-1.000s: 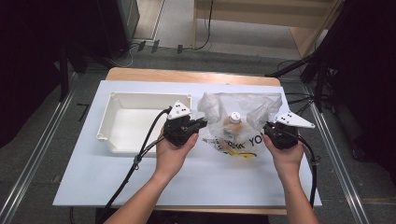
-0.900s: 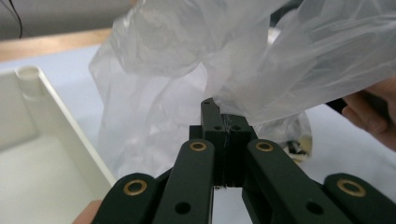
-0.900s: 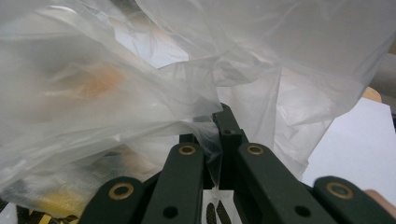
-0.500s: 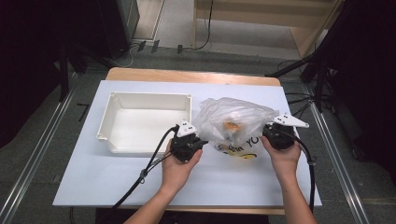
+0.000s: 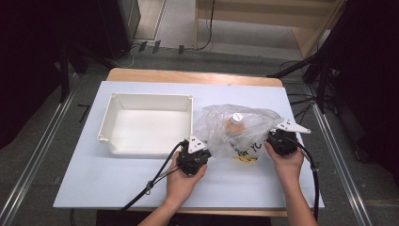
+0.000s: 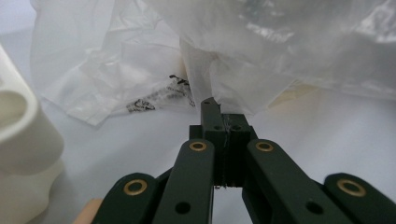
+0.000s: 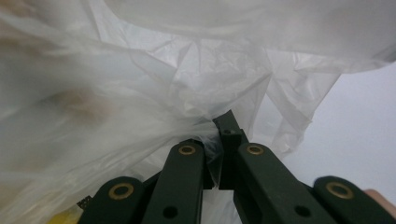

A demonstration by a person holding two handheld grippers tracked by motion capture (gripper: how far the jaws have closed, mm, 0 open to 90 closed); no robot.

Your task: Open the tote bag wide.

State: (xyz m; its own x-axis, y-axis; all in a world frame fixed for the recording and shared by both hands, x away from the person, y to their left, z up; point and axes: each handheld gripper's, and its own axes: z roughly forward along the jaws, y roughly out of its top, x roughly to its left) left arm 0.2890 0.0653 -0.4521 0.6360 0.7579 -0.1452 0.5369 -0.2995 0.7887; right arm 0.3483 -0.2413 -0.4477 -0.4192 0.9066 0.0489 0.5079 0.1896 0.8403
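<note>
plastic bag | long axis across table | mouth direction unclear

Both forearms are reaching in from the near edge, the left gripper and the right gripper each gripped in a hand, jaws pinching closed on plastic film

Even overhead light falls on the white counter; surroundings are dark. Both gripper views are soft, near plastic blurred. Shadows are faint.
</note>
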